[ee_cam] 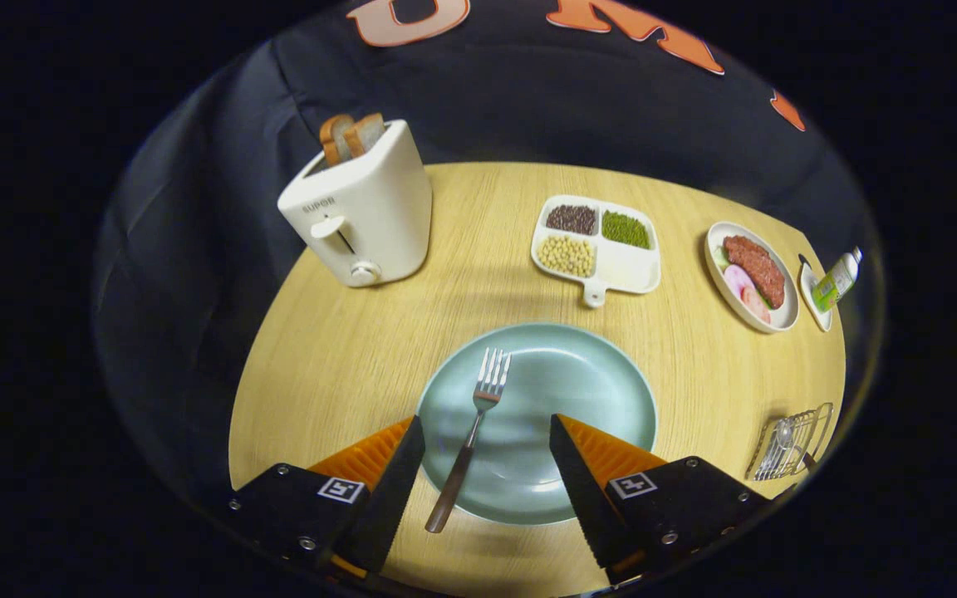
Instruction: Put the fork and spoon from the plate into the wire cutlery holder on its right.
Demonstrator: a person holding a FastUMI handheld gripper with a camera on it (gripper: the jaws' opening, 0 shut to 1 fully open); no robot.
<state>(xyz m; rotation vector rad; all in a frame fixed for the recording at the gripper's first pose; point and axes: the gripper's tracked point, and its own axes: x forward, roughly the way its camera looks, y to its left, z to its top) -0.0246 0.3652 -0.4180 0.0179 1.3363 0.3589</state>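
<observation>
Jaws apart, the gripper [487,453] straddles the brown-handled steel fork [472,433] on the pale-green round plate [578,390], ready to seize it; right of the plate, the wire cutlery holder [792,442] already seems to carry the spoon [782,438].

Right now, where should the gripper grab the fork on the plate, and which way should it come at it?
Probably by the handle. The fork lies flat on the plate, tines pointing away, its handle end sticking out over the near rim between the open gripper fingers. Coming down from above, with one finger on each side of the thin handle, looks best, because nothing crowds it there.
</observation>
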